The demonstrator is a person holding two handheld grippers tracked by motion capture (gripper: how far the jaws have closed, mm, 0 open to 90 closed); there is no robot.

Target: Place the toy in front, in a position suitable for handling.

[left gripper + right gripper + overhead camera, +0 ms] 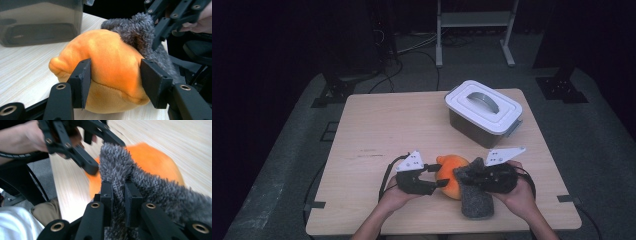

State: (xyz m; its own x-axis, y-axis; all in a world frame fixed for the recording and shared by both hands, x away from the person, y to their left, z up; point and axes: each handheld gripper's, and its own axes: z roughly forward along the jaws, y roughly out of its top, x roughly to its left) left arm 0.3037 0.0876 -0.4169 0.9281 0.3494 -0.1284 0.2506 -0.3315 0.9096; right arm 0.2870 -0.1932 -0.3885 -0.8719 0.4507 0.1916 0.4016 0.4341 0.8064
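The tabletop [377, 125] is pale wood, and a lidded box [483, 112] with a grey handle stands near its far right corner, well apart from the hands. Close to the near edge, between the two grippers, lies an orange plush [453, 175]. A grey fuzzy sock [475, 196] lies against the plush's right side, its body stretching toward the person and its upper edge raised beside the plush.

The left gripper [436, 175] comes at the plush from the left. In the left gripper view its fingers [83, 81] stand on either side of the plush's round body, the one on the left of that view against the fabric, the other just beside it; the plush is not squeezed, so the grip reads as released.

The right gripper [462, 175] comes from the right. In the right gripper view its fingers [107, 195] are clenched on a fold of the sock's edge, pinched thin between them.
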